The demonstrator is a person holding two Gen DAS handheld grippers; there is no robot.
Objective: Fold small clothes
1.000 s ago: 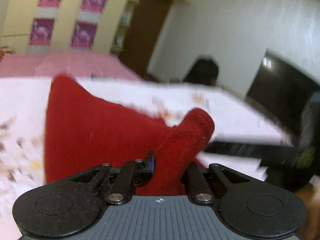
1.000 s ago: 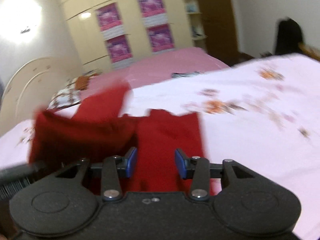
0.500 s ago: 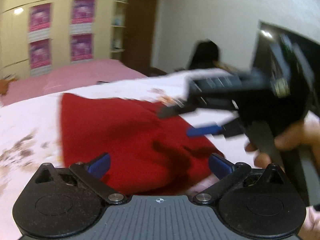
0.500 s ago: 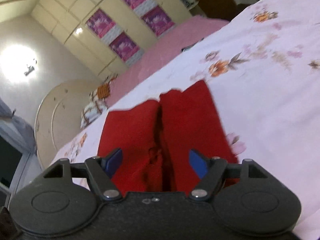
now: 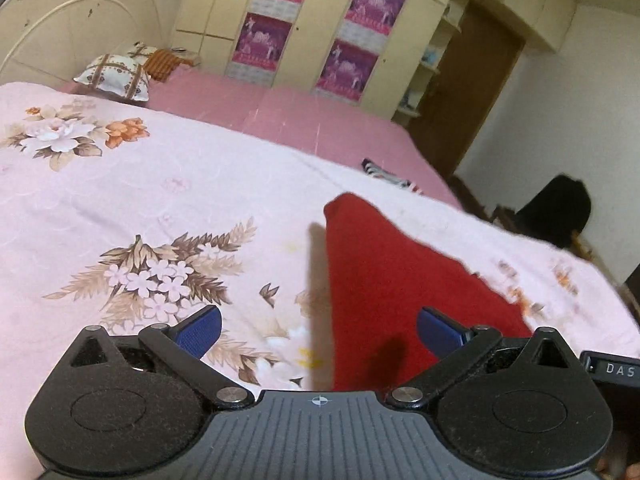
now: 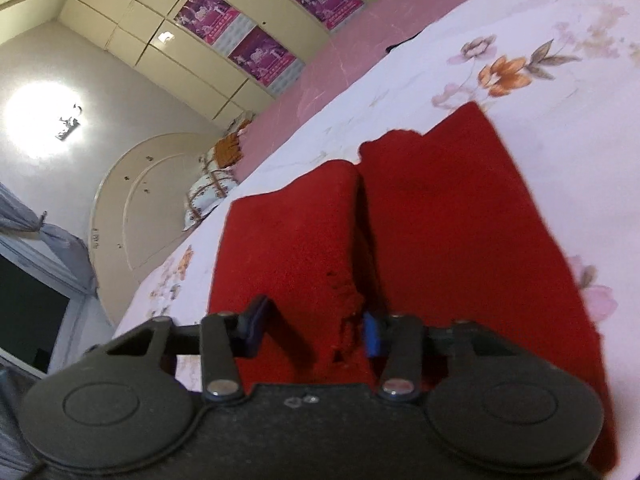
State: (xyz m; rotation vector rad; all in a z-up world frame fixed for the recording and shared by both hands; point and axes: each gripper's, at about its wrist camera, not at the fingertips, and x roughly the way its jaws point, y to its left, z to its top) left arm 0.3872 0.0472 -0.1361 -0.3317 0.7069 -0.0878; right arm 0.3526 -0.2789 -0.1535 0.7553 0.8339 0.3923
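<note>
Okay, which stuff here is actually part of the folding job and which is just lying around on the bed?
Part of the job:
- red garment
- right claw, closing on a fold of it
- left claw, open

Just lying about:
- patterned pillows
- striped cloth near the far edge
- floral bedspread underneath

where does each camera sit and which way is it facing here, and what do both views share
Left wrist: sits on the left gripper, looking along its wide-open fingers over the floral bedspread toward the wardrobe; the red garment lies ahead to the right.
Right wrist: sits on the right gripper, tilted, looking across the red garment toward the headboard; its jaws are closing with a bunched fold of cloth between them.
Shared: garment, bedspread, postered wardrobe, pillows.
</note>
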